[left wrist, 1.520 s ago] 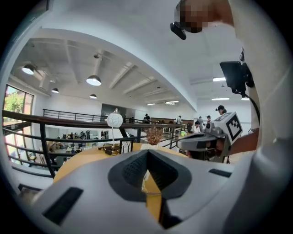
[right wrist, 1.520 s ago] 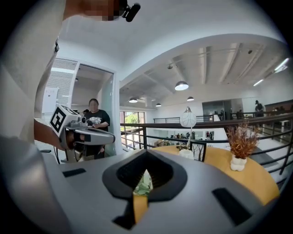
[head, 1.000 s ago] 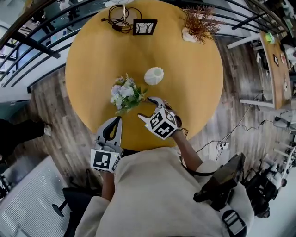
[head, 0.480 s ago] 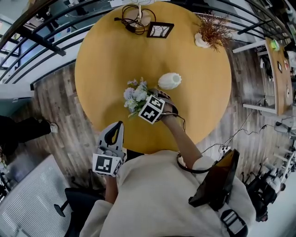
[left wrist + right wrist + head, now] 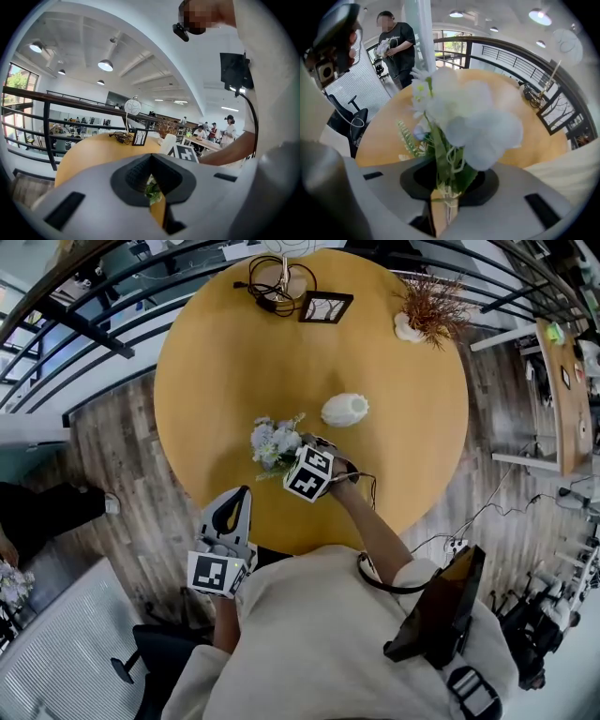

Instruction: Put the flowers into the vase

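Note:
A bunch of pale blue and white flowers [image 5: 270, 441] lies on the round wooden table [image 5: 216, 362], left of a white ribbed vase [image 5: 344, 410] that lies on its side. My right gripper [image 5: 299, 455] points steeply down at the bunch's stem end. Its jaws are closing, and the tied green stems [image 5: 446, 187] sit pinched between them, with the blooms [image 5: 473, 117] filling the right gripper view. My left gripper [image 5: 241, 493] is shut and empty at the table's near edge. Past its tips [image 5: 156, 206] a bit of the bunch's greenery [image 5: 152, 191] and the vase [image 5: 168, 143] show.
At the table's far side stand a small picture frame [image 5: 325, 307], a tangle of dark cable [image 5: 278, 282] and a dried plant in a white pot [image 5: 427, 306]. A black railing [image 5: 84, 329] runs behind the table. A person [image 5: 396, 42] holding flowers stands beyond it.
My right gripper has come down from near the table's front edge onto the bunch's stems, and its jaws have narrowed around them. The left gripper has hardly moved.

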Demonstrator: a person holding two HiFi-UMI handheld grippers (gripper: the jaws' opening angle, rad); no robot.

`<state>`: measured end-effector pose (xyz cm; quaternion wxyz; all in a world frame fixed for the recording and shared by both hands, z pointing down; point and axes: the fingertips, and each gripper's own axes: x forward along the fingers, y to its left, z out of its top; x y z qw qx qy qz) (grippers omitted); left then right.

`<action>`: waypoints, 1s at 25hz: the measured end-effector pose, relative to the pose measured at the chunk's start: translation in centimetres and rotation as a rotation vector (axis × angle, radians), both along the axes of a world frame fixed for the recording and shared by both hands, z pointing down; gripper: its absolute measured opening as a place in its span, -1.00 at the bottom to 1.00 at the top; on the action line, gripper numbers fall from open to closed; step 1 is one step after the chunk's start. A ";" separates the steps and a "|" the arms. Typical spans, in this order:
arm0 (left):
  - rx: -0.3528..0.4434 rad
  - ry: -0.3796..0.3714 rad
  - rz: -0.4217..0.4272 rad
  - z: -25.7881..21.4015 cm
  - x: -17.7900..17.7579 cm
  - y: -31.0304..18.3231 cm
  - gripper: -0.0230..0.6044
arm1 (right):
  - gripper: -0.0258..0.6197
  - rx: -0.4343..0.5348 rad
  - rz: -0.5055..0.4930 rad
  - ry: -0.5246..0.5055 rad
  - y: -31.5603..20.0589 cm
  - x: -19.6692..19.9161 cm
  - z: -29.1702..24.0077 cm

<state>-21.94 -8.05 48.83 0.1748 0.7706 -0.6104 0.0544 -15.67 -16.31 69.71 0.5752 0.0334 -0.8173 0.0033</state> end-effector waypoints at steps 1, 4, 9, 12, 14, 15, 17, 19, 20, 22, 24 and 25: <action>-0.001 -0.003 -0.002 0.0 -0.1 0.1 -0.91 | -0.61 0.016 -0.003 -0.022 0.5 0.1 -0.1; -0.007 -0.013 -0.010 -0.1 -0.5 0.4 -0.91 | -0.64 0.049 -0.001 -0.109 1.6 -0.1 -1.5; -0.003 -0.036 -0.028 0.1 -1.1 0.7 -0.91 | -0.64 0.030 0.120 -0.423 1.1 -2.0 -9.3; 0.016 -0.049 -0.060 -0.6 -2.2 0.5 -0.91 | -0.64 0.017 0.229 -0.735 -0.7 -2.7 -18.7; 0.018 -0.056 -0.086 -1.0 -3.2 0.3 -0.91 | -0.64 0.018 0.290 -0.957 -2.4 -2.0 -25.9; 0.015 -0.062 -0.096 -1.0 -3.6 0.1 -0.91 | -0.64 0.033 0.315 -1.065 -3.4 -1.2 -29.5; 0.010 -0.072 -0.100 -1.2 -4.1 -0.3 -0.91 | -0.64 0.096 0.357 -1.281 -5.5 1.4 -36.3; 0.014 -0.082 -0.078 -1.4 -3.7 -1.0 -0.91 | -0.64 0.184 0.387 -1.469 -7.5 5.1 -42.5; 0.020 -0.086 -0.061 -1.5 -3.3 -1.5 -0.91 | -0.64 0.238 0.394 -1.530 -8.2 6.8 -44.9; 0.031 -0.087 -0.024 -1.5 -2.4 -2.8 -0.91 | -0.64 0.340 0.395 -1.591 -9.3 9.3 -48.0; 0.039 -0.095 0.020 -1.4 -1.1 -4.3 -0.91 | -0.64 0.384 0.390 -1.609 -9.7 10.3 -48.8; 0.044 -0.104 0.044 -1.3 -0.3 -4.9 -0.91 | -0.64 0.387 0.394 -1.609 -9.8 10.6 -48.5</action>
